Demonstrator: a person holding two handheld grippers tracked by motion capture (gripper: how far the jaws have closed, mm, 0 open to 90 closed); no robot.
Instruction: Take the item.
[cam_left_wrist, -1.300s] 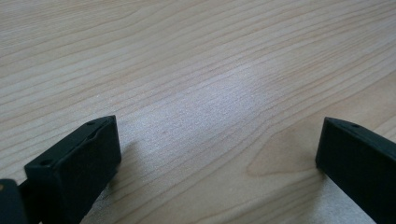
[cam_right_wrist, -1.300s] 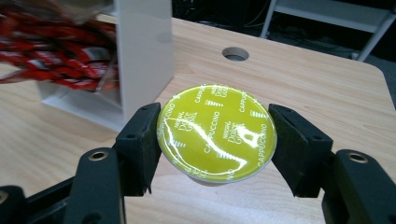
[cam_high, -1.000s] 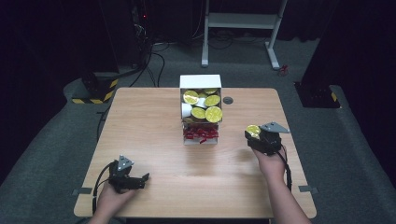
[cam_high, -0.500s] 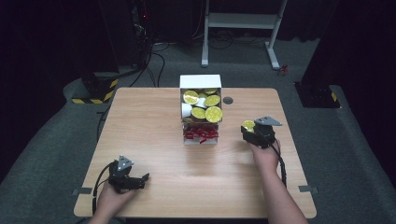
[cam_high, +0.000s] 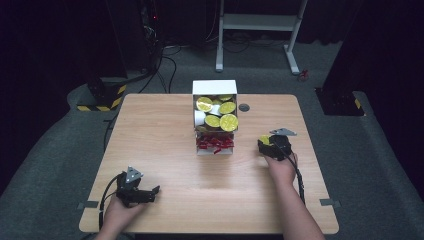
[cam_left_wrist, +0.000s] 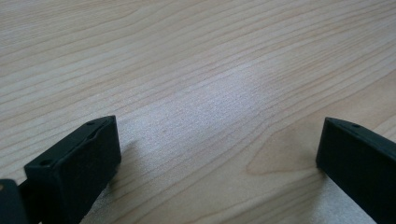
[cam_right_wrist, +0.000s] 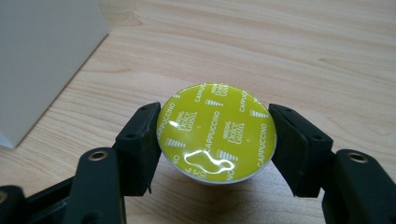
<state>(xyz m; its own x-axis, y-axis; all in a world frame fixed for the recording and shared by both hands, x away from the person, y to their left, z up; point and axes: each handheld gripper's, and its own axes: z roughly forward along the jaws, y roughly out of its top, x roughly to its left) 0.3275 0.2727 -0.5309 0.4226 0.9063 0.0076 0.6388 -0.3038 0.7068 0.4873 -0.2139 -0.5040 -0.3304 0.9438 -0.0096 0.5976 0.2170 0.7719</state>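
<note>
My right gripper (cam_right_wrist: 212, 140) is shut on a coffee capsule (cam_right_wrist: 216, 131) with a yellow-green foil lid, its pads pressing both sides of the rim. In the high view this gripper (cam_high: 263, 143) hangs low over the table to the right of the white box (cam_high: 215, 89), with the capsule (cam_high: 264, 140) at its tip. The box holds several more yellow-lidded capsules (cam_high: 228, 122), and red pieces (cam_high: 215, 143) show in its front part. My left gripper (cam_high: 150, 192) rests open near the table's front left corner. Its jaws stand wide apart over bare wood (cam_left_wrist: 210, 107) with nothing between them.
The wooden table (cam_high: 150, 130) has a small dark round spot (cam_high: 244, 107) right of the box. The box's white wall (cam_right_wrist: 42, 56) stands to the left of my right gripper. Dark floor, cables and a white frame (cam_high: 260, 22) lie beyond the far edge.
My right gripper has moved left and down toward the table with the capsule in it. The left gripper has stayed where it was.
</note>
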